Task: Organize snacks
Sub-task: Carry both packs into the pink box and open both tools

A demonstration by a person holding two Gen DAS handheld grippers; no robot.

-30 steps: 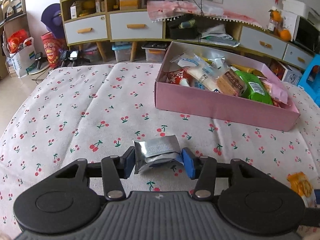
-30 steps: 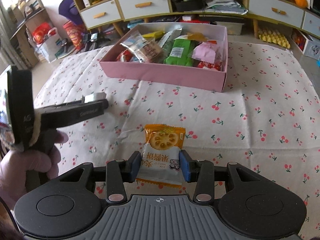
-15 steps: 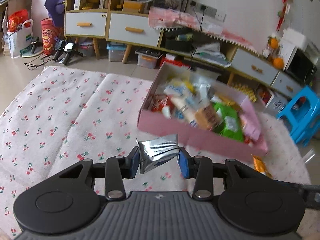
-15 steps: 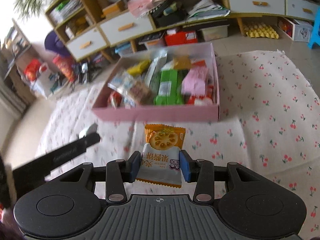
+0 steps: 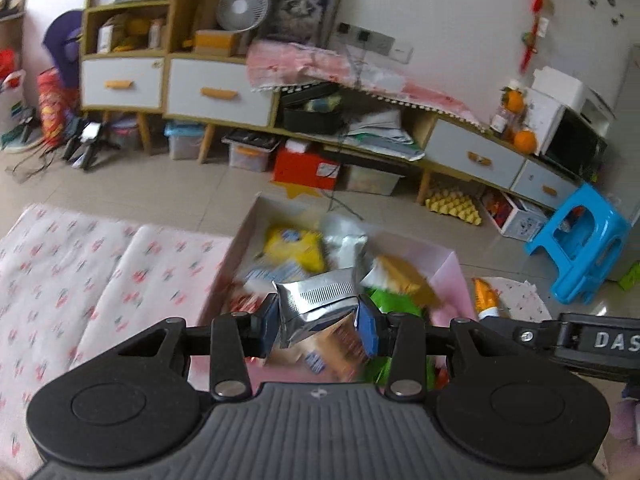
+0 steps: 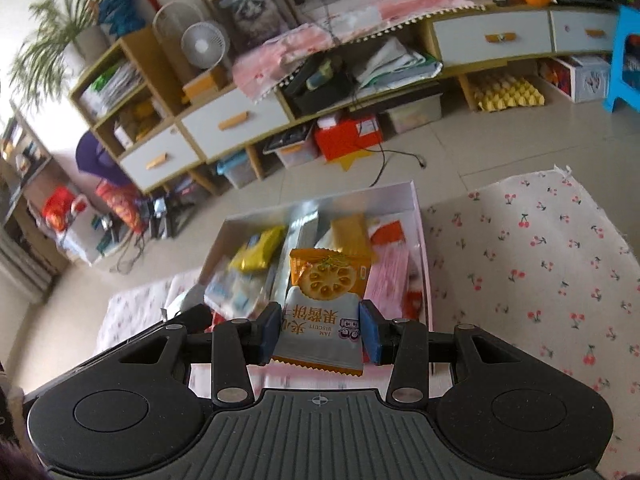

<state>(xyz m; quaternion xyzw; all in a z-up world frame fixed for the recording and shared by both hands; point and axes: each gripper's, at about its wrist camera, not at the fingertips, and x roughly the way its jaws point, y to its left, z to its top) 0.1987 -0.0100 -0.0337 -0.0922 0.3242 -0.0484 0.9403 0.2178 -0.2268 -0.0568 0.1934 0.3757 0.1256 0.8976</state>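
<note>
My left gripper (image 5: 319, 326) is shut on a crumpled silver foil packet (image 5: 316, 306) and hangs over the pink snack box (image 5: 240, 240), which holds several wrapped snacks. My right gripper (image 6: 319, 330) is shut on an orange-and-white jam biscuit packet (image 6: 324, 300), also raised over the same pink box (image 6: 422, 240). In the left wrist view the right tool's black body (image 5: 592, 340) reaches in from the right edge, with the biscuit packet (image 5: 486, 298) at its tip. The left tool's dark finger (image 6: 192, 314) shows at the lower left of the right wrist view.
The box lies on a cherry-print cloth (image 6: 540, 256) spread on the tiled floor. Behind it stand low wooden cabinets with white drawers (image 5: 218, 92), a red box (image 5: 306, 168), plastic bins and a yellow egg tray (image 5: 454, 206). A blue stool (image 5: 580, 244) is at the right.
Both grippers rose from the cloth and moved forward with their packets, from short of the pink box to above it. The views tipped up toward the cabinets.
</note>
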